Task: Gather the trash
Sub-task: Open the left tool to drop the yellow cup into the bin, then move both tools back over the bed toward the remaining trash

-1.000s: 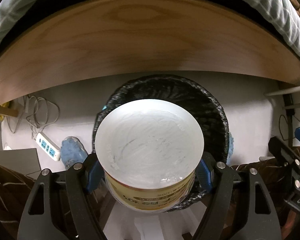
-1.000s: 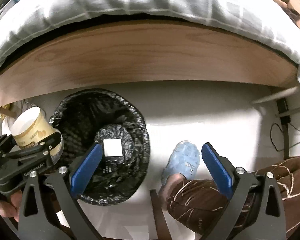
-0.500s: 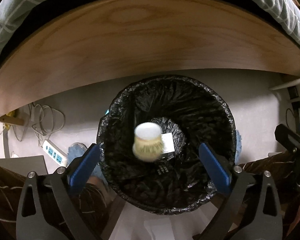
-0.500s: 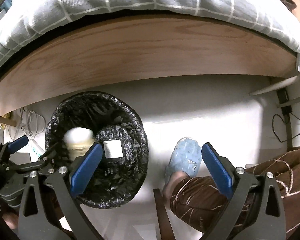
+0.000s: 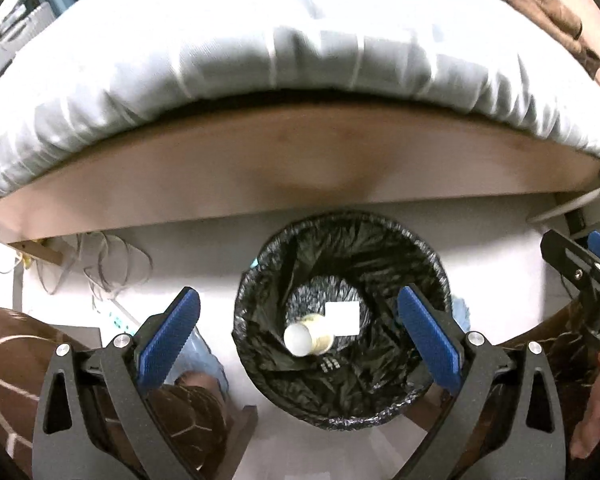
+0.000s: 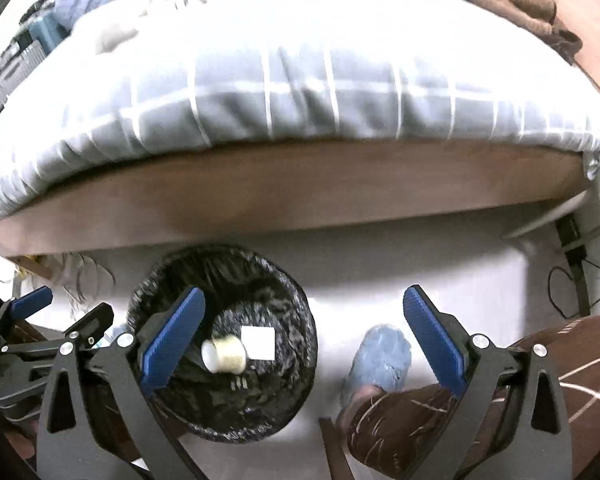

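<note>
A paper cup with a cream label lies on its side at the bottom of the black-lined trash bin, next to a white square of paper. My left gripper is open and empty, high above the bin. My right gripper is open and empty, above the bin's right edge and the floor. The cup, the paper and the bin also show in the right wrist view, as does the left gripper at the left edge.
A bed with a grey checked cover and a wooden side board runs behind the bin. Cables and a power strip lie on the floor at left. A foot in a blue slipper stands right of the bin.
My left gripper opened and let go of the cup. The cup fell into the bin and now lies on its side. Both grippers have risen, so the bed top shows.
</note>
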`<state>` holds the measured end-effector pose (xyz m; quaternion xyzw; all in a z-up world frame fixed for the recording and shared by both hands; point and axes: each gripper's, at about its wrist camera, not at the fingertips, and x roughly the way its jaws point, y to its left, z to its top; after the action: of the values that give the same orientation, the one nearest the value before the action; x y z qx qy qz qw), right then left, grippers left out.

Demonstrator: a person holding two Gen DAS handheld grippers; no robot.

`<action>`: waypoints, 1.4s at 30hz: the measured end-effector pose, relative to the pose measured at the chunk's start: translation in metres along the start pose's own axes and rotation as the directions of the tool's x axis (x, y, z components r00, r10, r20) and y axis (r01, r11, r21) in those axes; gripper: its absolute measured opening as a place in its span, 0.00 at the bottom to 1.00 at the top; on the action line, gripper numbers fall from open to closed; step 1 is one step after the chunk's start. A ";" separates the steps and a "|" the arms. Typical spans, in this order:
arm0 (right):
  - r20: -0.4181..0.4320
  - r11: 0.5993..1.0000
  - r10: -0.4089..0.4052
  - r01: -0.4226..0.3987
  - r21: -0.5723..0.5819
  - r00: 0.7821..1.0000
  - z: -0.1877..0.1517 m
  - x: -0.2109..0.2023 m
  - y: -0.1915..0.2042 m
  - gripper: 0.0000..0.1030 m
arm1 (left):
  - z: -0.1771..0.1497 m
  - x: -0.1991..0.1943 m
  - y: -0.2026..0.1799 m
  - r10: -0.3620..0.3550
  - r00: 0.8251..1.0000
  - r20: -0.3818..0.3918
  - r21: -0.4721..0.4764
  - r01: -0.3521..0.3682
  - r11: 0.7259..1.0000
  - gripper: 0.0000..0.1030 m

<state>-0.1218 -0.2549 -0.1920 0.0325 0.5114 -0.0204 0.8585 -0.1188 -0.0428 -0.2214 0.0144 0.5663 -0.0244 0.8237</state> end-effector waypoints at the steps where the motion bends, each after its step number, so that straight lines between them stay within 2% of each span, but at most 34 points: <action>1: 0.021 1.000 0.002 -0.002 0.002 1.000 0.002 -0.008 -0.001 0.93 | 0.001 -0.006 0.001 -0.001 1.000 0.011 -0.001 0.001 1.000 0.94; 10: 0.111 1.000 0.011 -0.010 -0.015 0.994 0.014 -0.054 0.000 0.93 | 0.011 -0.057 0.013 0.012 0.992 0.123 -0.030 -0.009 1.000 0.94; 17: 0.171 0.999 0.010 0.000 -0.054 0.985 0.029 -0.083 0.009 0.93 | 0.021 -0.085 0.023 0.028 0.986 0.163 -0.036 -0.023 0.999 0.94; 33: 0.258 0.994 0.020 0.008 -0.108 0.966 0.093 -0.117 0.037 0.93 | 0.091 -0.141 0.063 0.082 0.961 0.264 -0.096 -0.058 0.994 0.94; 42: 0.274 0.994 0.022 0.009 -0.112 0.961 0.136 -0.111 0.042 0.93 | 0.134 -0.141 0.085 0.092 0.958 0.270 -0.141 -0.056 0.989 0.94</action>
<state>-0.0525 -0.2232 -0.0280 -0.0174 0.3876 0.0069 0.9216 -0.0398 0.0388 -0.0418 -0.0222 0.4456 0.0422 0.8940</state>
